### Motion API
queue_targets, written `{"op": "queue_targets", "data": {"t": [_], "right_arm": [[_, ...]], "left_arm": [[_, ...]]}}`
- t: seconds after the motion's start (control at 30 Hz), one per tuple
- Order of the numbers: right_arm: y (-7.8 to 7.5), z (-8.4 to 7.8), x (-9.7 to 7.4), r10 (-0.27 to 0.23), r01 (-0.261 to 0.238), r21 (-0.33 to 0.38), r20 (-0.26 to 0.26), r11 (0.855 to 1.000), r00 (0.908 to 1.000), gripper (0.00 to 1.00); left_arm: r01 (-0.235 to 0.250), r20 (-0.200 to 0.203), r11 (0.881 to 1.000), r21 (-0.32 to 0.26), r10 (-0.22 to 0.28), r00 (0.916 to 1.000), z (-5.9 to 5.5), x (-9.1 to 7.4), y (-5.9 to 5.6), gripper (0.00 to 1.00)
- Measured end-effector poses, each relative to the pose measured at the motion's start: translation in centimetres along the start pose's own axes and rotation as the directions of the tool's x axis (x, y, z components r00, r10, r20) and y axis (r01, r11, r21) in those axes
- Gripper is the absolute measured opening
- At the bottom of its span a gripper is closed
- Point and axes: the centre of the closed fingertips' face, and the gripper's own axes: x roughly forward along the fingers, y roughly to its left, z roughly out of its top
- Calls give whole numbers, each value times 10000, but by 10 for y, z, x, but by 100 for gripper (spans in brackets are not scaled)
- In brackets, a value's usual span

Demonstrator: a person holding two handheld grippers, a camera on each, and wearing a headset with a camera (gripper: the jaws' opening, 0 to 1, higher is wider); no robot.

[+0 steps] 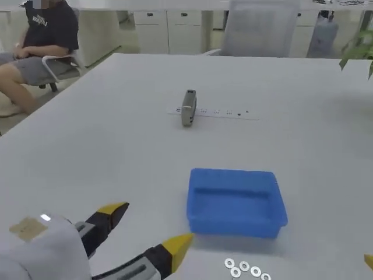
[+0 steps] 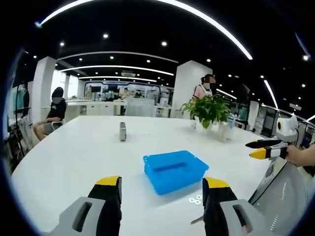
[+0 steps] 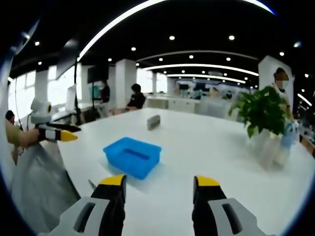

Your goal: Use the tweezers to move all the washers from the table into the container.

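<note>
Head view — washers lie beside the blue container; left gripper, right gripper both gape.

A wide white table in an open office; white columns, ceiling light strips — a potted plant beyond.

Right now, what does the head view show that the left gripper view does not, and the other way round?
Head view's own: the white strip lying under the grey device, plain enough to see its small marks.
Left gripper view's own: a thin metal tool, probably the tweezers, beside the washers; a standing person; the ceiling lights.
Both share: the blue container with nothing seen inside, the washers on the table in front of it, the grey device, and a seated person.
</note>
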Motion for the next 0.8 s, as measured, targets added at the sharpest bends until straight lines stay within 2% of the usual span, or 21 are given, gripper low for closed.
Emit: {"op": "queue_targets", "data": {"t": [0.1, 0.2, 0.27, 0.3, 0.37, 0.4, 0.43, 0.47, 0.53, 0.57, 0.6, 0.63, 0.67, 0.73, 0.77, 0.8], "right_arm": [[6, 0, 1, 200, -201, -173, -62, 9996, 9998, 51], [14, 4, -1, 561, -560, -317, 13, 9979, 9984, 45], [19, 7, -1, 856, -854, -245, 92, 9960, 9963, 44], [22, 7, -1, 1004, -1003, -210, 63, 9947, 9949, 43], [31, 7, -1, 1475, -1476, -80, -88, 9890, 9890, 41], [32, 7, -1, 1568, -1568, -17, -97, 9876, 9876, 41], [41, 10, -1, 2085, -2083, 175, -70, 9779, 9780, 40], [42, 9, -2, 2192, -2188, 189, -195, 9756, 9755, 40], [51, 17, -4, 2570, -2572, 515, 109, 9650, 9664, 37], [55, 21, -5, 2706, -2713, 443, 220, 9615, 9624, 35], [58, 21, -7, 2785, -2789, 331, 174, 9597, 9603, 34], [62, 20, -8, 2821, -2821, 165, 38, 9592, 9594, 31], [64, 17, -9, 2868, -2869, 8, -138, 9580, 9579, 30], [70, 8, -10, 3051, -3071, -251, -632, 9513, 9502, 31], [74, 2, -11, 3266, -3307, -339, -921, 9431, 9407, 30], [79, -2, -12, 3520, -3574, -336, -1091, 9333, 9296, 28]], "left_arm": [[250, -145, 9997, -76, -251, 9996, -2, 2, -5, 67], [824, -236, 9954, -485, -837, 9962, -3, 4, -16, 66], [1271, -451, 9910, -427, -1290, 9906, -5, 4, -25, 66], [1496, -538, 9882, -342, -1513, 9870, -6, 4, -30, 65], [2060, -1035, 9783, -227, -2072, 9728, -12, 4, -43, 64], [2132, -1135, 9767, -233, -2144, 9701, -13, 5, -45, 64], [2352, -1571, 9718, -143, -2345, 9593, -17, 5, -52, 63], [2454, -1760, 9694, 17, -2413, 9544, -19, 5, -55, 63], [2556, -2162, 9656, 482, -2398, 9465, -21, 6, -60, 65], [2664, -2247, 9629, 420, -2507, 9416, -21, 7, -65, 65], [2957, -2354, 9545, 385, -2789, 9310, -22, 7, -72, 65], [3134, -2402, 9488, 392, -2955, 9247, -22, 8, -77, 64], [3348, -2597, 9415, 392, -3139, 9132, -25, 9, -81, 62], [3818, -3321, 9230, 485, -3456, 8777, -38, 8, -89, 57], [4074, -3973, 9117, 535, -3549, 8463, -50, 5, -90, 51], [4159, -4294, 9066, 708, -3486, 8331, -56, 4, -89, 48]]}}
